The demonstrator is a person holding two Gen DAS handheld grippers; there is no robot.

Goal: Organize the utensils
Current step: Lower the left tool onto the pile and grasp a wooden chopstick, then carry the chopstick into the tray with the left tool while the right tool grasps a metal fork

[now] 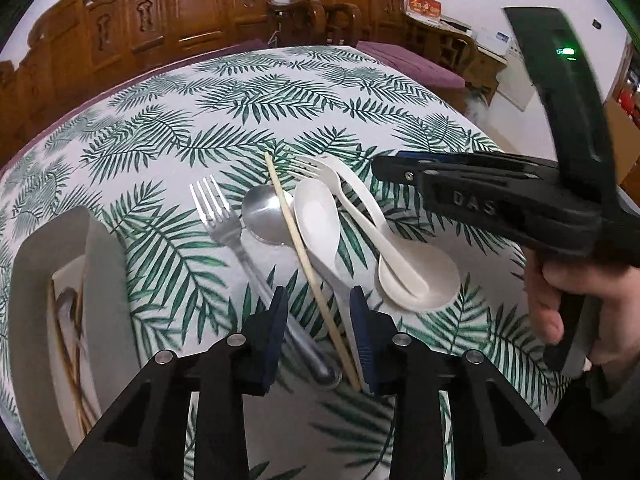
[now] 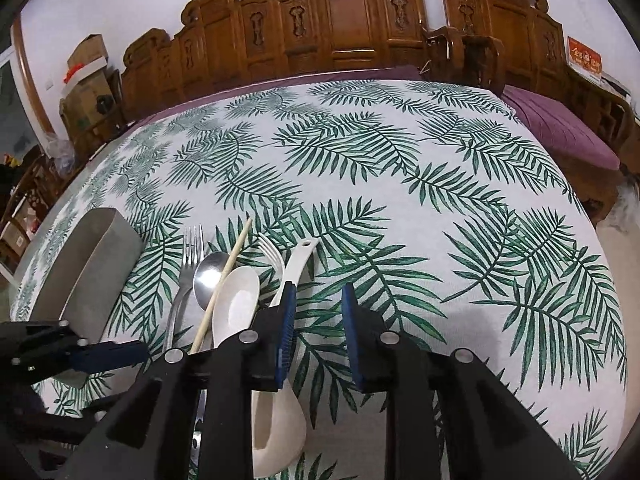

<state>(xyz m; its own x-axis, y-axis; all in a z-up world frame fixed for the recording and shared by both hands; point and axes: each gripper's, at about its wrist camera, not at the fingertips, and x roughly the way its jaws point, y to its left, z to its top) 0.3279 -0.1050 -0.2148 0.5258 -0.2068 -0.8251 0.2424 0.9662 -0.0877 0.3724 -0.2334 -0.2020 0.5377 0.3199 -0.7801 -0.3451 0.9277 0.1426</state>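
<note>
A pile of utensils lies on the leaf-print tablecloth: a metal fork [image 1: 224,220], a metal spoon [image 1: 264,216], a wooden chopstick [image 1: 304,264], a white ceramic spoon [image 1: 320,228], a white plastic fork [image 1: 340,192] and white plastic spoons [image 1: 416,276]. My left gripper [image 1: 319,336] is open, low over the handles of the chopstick and white spoon, holding nothing. My right gripper [image 2: 316,332] is open and empty, just right of the pile; the white spoons [image 2: 236,300] lie at its left finger. It also shows in the left wrist view [image 1: 384,166].
A grey rectangular holder [image 1: 68,312] stands at the left of the pile, with chopsticks and a spoon inside; it also shows in the right wrist view [image 2: 92,264]. Carved wooden chairs [image 2: 344,20] and a purple-cushioned bench [image 2: 560,128] stand behind the table.
</note>
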